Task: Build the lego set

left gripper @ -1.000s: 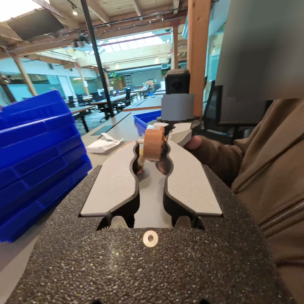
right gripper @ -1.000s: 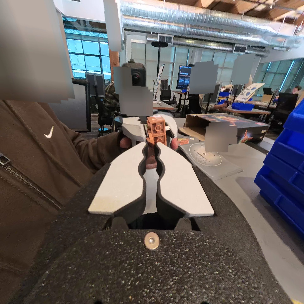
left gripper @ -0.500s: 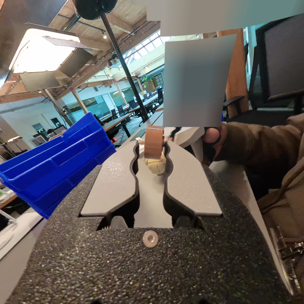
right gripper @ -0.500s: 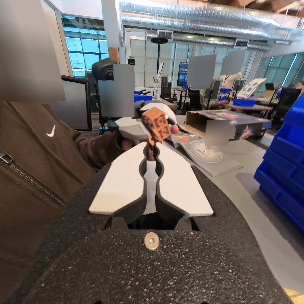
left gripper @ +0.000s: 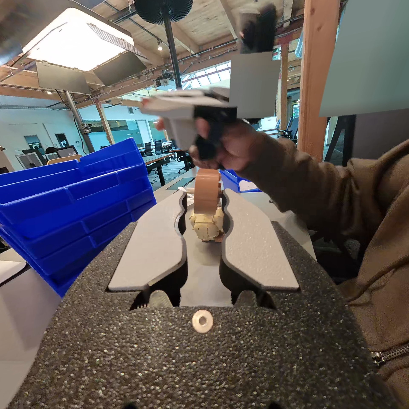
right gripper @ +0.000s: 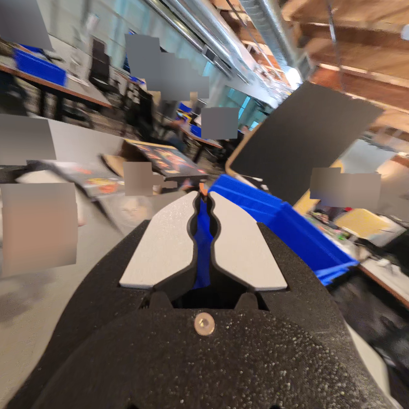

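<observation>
Currently: left gripper (left gripper: 203, 194) clamps brown-and-tan brick assembly (left gripper: 207, 205) | right gripper (right gripper: 204, 194) pinches small orange brick (right gripper: 203, 193) | stacked blue plastic bins (left gripper: 73, 212) left.

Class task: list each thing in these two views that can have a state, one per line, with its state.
Left tool: shut on the brown-and-tan lego assembly, held upright.
Right tool: shut on a small orange lego piece at its tips; view blurred.
Blue bins: stacked, tilted.
Set box: lying on the table, blurred.
</observation>
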